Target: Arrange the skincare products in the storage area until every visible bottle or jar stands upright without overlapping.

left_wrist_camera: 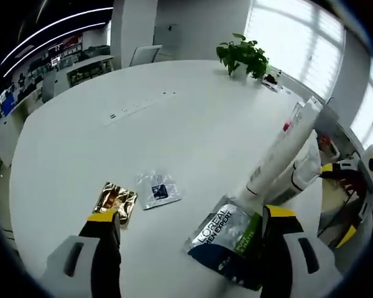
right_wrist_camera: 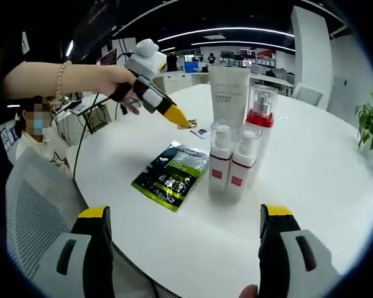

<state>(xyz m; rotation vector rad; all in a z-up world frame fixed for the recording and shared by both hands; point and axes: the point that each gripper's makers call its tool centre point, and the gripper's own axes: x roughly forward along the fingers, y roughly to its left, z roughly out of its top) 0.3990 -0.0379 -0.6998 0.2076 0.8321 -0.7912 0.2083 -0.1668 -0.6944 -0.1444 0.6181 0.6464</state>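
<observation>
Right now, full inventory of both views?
tube: 1, white, upright behind the bottles
bottles: 3, white with red bands and clear caps, upright in a cluster
pouch: 1, dark green and silver, flat beside the bottles
gold sachet: 1, flat on the table
clear sachet: 1, beside the gold one
plant: 1, green, far edge
table: 1, white, round
left gripper: open, yellow tips
right gripper: open, yellow tips

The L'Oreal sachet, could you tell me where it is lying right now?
The L'Oreal sachet lies flat on the white table, just left of the standing bottles in the right gripper view; in the left gripper view it sits beside the left gripper's right jaw.
</observation>
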